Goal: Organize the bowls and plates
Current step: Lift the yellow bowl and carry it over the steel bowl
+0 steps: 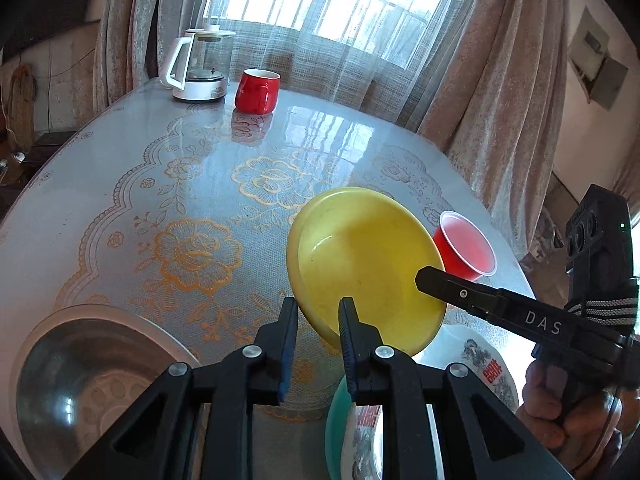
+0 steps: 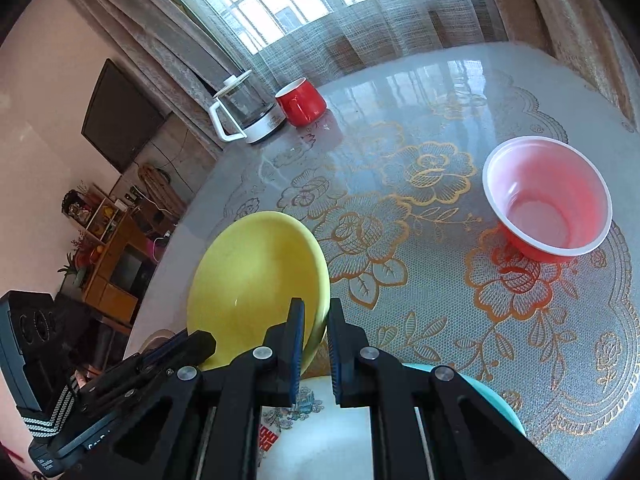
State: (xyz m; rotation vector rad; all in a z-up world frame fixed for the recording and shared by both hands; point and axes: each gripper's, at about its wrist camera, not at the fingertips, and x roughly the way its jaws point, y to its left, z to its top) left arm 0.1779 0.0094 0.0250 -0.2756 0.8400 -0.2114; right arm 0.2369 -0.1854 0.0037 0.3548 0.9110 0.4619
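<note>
A yellow bowl hangs tilted above the table, held at two places on its rim. My left gripper is shut on the near left rim; the edge runs between its blue pads. From the right, my right gripper bites the opposite rim. In the right wrist view the right gripper pinches the yellow bowl at its right edge, and the left gripper grips it at the lower left. Below lies a white patterned plate on a teal plate.
A steel bowl sits at the near left of the lace-covered table. A red plastic bowl stands to the right. A red mug and a glass kettle stand at the far edge by the curtain. A hand holds the right gripper.
</note>
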